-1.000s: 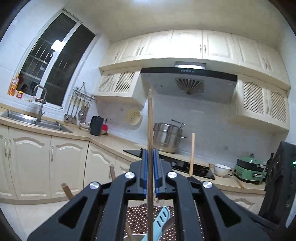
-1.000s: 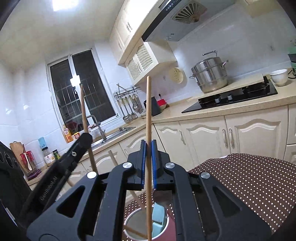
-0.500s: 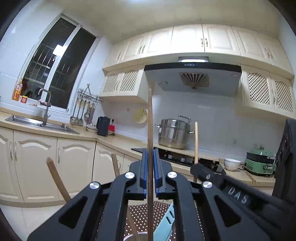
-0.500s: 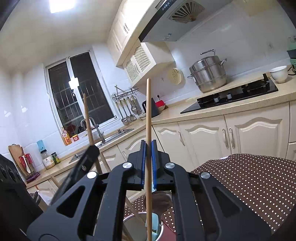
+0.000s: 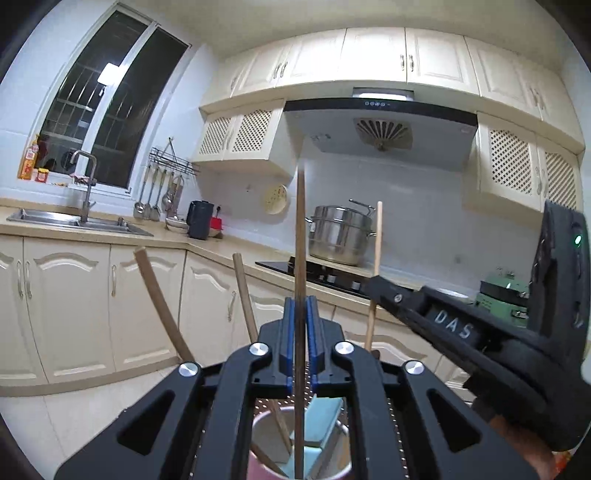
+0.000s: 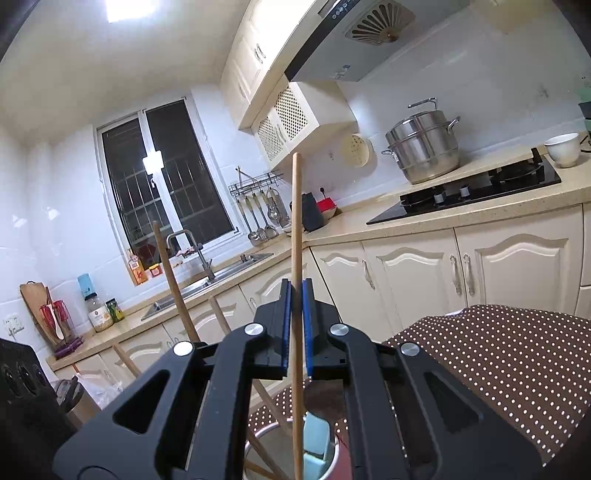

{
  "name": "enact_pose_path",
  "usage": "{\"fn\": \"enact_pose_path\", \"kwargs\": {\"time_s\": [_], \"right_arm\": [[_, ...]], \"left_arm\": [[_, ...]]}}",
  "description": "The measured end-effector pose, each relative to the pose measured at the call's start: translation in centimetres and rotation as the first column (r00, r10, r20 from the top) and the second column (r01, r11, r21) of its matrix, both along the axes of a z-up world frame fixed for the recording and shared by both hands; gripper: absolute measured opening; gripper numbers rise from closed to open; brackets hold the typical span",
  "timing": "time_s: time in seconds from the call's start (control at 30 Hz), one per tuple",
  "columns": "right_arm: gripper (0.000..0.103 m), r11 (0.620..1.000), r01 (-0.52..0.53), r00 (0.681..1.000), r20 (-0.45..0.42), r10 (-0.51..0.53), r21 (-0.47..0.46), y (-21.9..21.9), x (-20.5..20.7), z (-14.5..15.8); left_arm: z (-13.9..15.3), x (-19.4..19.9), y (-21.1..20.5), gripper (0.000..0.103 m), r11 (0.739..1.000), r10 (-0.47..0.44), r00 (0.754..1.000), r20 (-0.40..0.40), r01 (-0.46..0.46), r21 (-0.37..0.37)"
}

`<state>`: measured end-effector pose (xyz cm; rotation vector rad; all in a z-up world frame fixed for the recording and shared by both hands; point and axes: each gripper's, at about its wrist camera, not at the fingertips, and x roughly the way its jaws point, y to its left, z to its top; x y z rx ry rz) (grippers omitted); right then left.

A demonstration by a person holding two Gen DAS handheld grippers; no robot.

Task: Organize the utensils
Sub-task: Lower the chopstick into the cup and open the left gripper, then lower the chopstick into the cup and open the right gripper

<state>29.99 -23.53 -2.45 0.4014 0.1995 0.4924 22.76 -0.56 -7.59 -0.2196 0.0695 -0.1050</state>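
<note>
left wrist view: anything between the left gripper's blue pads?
Yes. In the left wrist view, a darker wooden chopstick stands upright, clamped between the left gripper pads, its lower end reaching into the metal utensil cup below.

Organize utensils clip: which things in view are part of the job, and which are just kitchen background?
Part of the job:
- left tongs, shut on a dark wooden stick
- right tongs, shut on a light wooden stick
- utensil cup below, holding a light blue utensil

Just background:
- steamer pot
- sink
- white bowl
- hanging ladles

Bright ceiling light glares (fisheye edges curve, darken)
</note>
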Motion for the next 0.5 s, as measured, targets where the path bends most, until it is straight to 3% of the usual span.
{"fn": "enact_pose_path", "kwargs": {"time_s": [0.1,0.17,0.3,0.37,0.5], "right_arm": [[0.007,1.0,0.0,1.0,-0.009,0.0,-0.008,-0.2,-0.4,-0.2],[0.007,1.0,0.001,1.0,-0.014,-0.001,-0.013,-0.3,-0.7,-0.2],[0.007,0.999,0.0,1.0,-0.015,-0.001,-0.032,-0.4,-1.7,0.0],[0.007,0.999,0.001,1.0,-0.018,-0.002,-0.041,-0.4,-2.1,0.0],[0.007,0.998,0.004,1.0,-0.023,-0.006,-0.067,-0.2,-3.2,-0.1]], "left_arm": [[0.0,-0.9,0.4,0.008,1.0,-0.007,1.0,0.002,0.007,0.004],[-0.1,-1.5,0.5,0.019,1.0,-0.005,1.0,0.003,0.005,0.016],[0.1,-2.5,0.9,0.026,1.0,0.006,1.0,-0.016,-0.006,0.021],[0.3,-3.1,1.2,0.039,0.999,0.019,0.999,-0.027,-0.019,0.026],[0.8,-4.7,1.9,0.053,0.995,0.084,0.996,-0.032,-0.083,0.049]]}}
